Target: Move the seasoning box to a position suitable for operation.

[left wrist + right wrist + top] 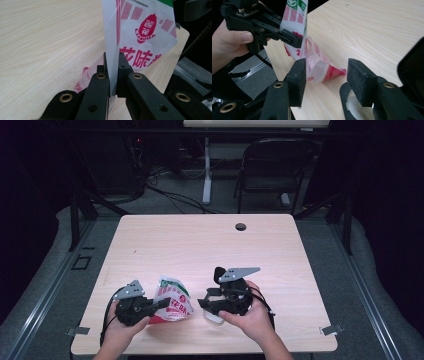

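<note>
Pale wood table [200, 245] — round grommet hole [241, 226] near far edge; black folding chair [272, 167] beyond.

You have two grippers in hand: left gripper [162, 304], right gripper [203, 304]. Two hands: left hand [120, 329], right hand [253, 317]. One bag [172, 301], red-white-green print. One table [200, 245], one round hole [241, 226] in top. One folding chair [272, 165] behind. One white table leg [207, 170].

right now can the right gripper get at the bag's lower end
Probably yes: the right gripper has its fingers open toward the bag, whose lower end lies on the table with nothing between; the left gripper holds higher up.
</note>
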The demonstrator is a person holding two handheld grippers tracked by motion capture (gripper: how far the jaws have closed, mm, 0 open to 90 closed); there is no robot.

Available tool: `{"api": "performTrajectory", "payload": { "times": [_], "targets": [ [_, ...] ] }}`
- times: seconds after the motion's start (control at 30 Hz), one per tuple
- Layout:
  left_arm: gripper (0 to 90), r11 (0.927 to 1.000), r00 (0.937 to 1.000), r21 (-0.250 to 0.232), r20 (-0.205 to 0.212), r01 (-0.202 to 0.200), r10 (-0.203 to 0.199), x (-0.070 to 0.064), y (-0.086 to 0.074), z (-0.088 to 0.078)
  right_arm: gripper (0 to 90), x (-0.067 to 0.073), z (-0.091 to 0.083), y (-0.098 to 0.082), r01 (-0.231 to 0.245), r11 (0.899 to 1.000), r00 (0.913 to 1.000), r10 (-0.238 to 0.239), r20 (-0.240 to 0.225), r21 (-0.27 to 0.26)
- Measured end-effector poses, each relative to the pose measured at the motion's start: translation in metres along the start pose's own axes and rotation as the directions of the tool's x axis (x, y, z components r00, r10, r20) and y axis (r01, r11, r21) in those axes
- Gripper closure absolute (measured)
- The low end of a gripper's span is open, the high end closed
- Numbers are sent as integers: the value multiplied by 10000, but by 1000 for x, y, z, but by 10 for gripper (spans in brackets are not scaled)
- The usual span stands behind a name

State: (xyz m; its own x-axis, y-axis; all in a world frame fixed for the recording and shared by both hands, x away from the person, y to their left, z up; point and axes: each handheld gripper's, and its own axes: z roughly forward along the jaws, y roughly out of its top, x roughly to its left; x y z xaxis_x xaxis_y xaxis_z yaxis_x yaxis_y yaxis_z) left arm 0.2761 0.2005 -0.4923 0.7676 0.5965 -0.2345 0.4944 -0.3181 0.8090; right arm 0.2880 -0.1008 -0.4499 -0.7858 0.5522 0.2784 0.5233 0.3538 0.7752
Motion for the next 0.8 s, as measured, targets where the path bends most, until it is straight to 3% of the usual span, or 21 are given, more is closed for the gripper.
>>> {"api": "performTrajectory", "payload": {
  "times": [0.37, 0.57, 0.8],
  "targets": [
    [900, 9997, 9997, 216, 227, -106, 101, -8, -2, 8, 504, 12, 19, -1, 124, 9993, 9986, -105, -524, 352],
    [900, 9996, 9996, 269, 280, -72, 65, -9, -1, 9, 521, 13, 33, 1, 334, 9950, 9992, -314, -230, 939],
    [900, 9996, 9994, 265, 340, -65, 56, -10, -2, 10, 571, 13, 55, 0, 354, 9874, 9991, -313, -289, 1545]
  ]
}}
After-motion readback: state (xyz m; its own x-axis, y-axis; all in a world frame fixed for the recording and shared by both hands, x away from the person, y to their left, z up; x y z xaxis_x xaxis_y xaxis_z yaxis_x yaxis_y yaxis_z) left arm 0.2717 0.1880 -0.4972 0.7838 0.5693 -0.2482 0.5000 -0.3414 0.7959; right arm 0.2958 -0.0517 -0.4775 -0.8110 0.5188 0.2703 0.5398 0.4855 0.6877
